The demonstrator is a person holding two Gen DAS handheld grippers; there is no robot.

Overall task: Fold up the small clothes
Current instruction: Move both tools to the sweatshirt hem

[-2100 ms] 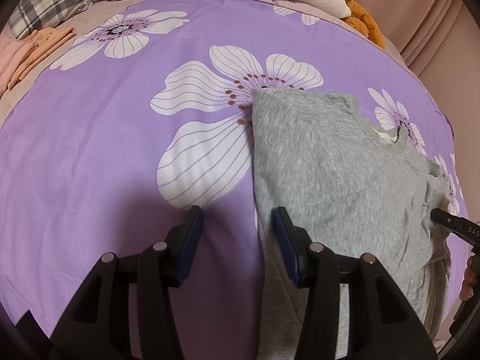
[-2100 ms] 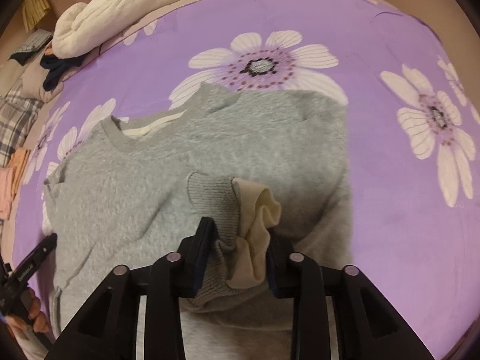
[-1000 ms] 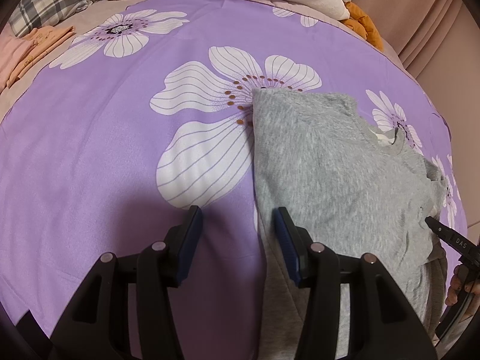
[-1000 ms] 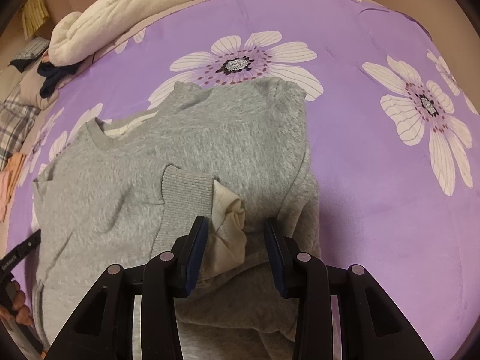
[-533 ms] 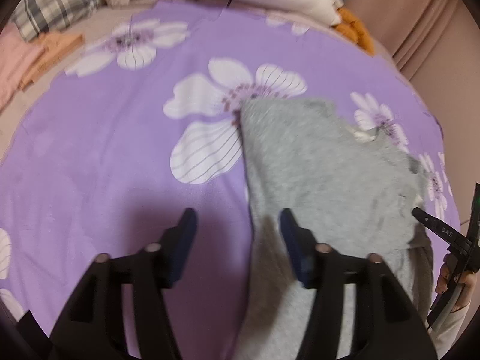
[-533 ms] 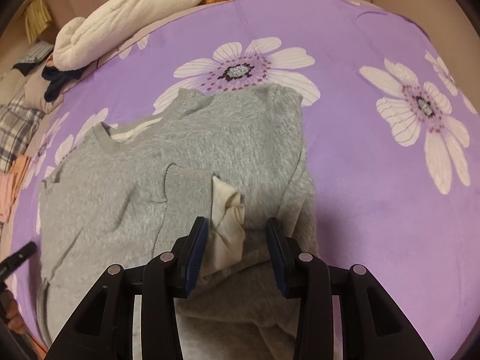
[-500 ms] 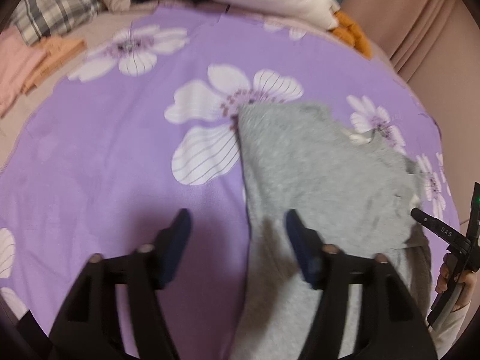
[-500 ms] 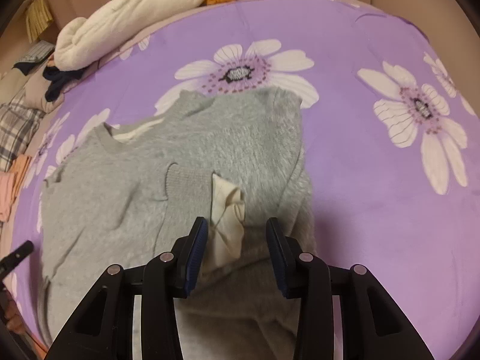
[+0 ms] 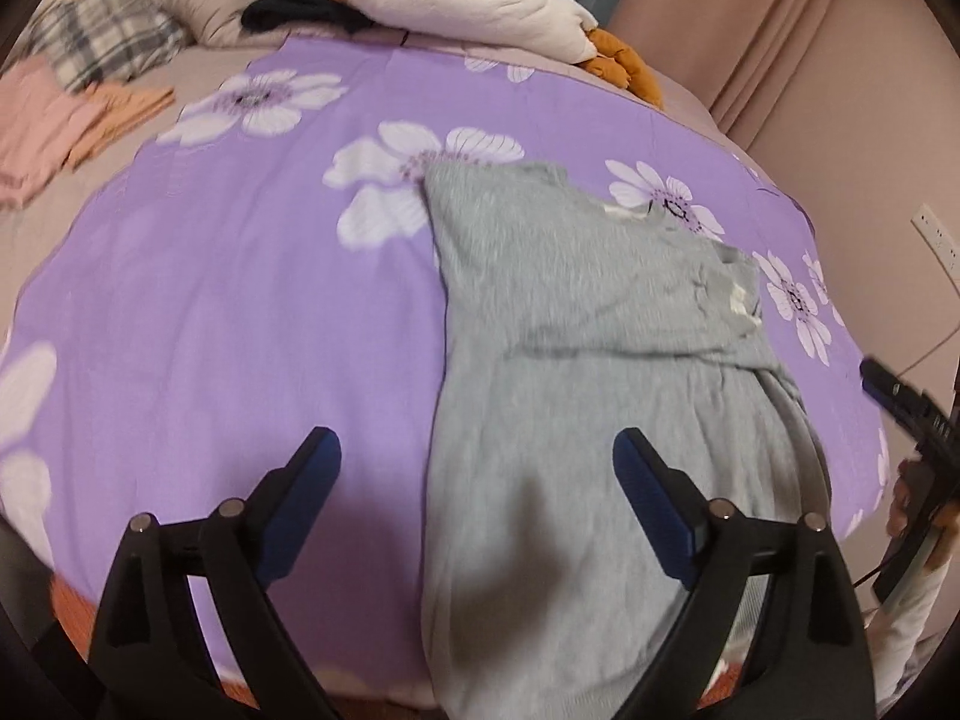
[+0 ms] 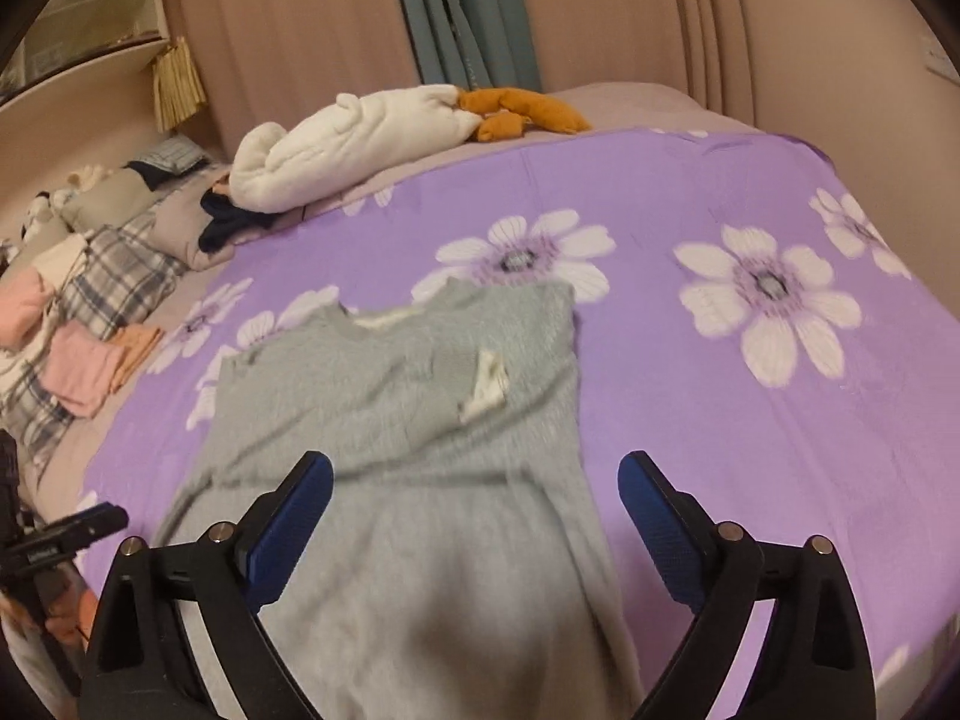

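A grey sweater (image 9: 576, 360) lies on a purple flowered sheet (image 9: 240, 312), its sleeves folded in over the body, a cream cuff lining (image 10: 489, 387) showing on top. It also shows in the right wrist view (image 10: 420, 450). My left gripper (image 9: 477, 480) is open and empty, raised above the sweater's lower left edge. My right gripper (image 10: 474, 504) is open and empty, raised above the sweater's lower part. The right gripper also shows at the right edge of the left wrist view (image 9: 900, 402).
A white fluffy blanket (image 10: 360, 138) and an orange plush toy (image 10: 522, 111) lie at the bed's far end. Folded pink and orange clothes (image 10: 90, 366) and a plaid pillow (image 9: 102, 36) sit to the left. Curtains (image 10: 468, 12) hang behind.
My right gripper let go of the sleeve cuff, opened wide and pulled back and up. My left gripper also opened wider and rose away from the sheet.
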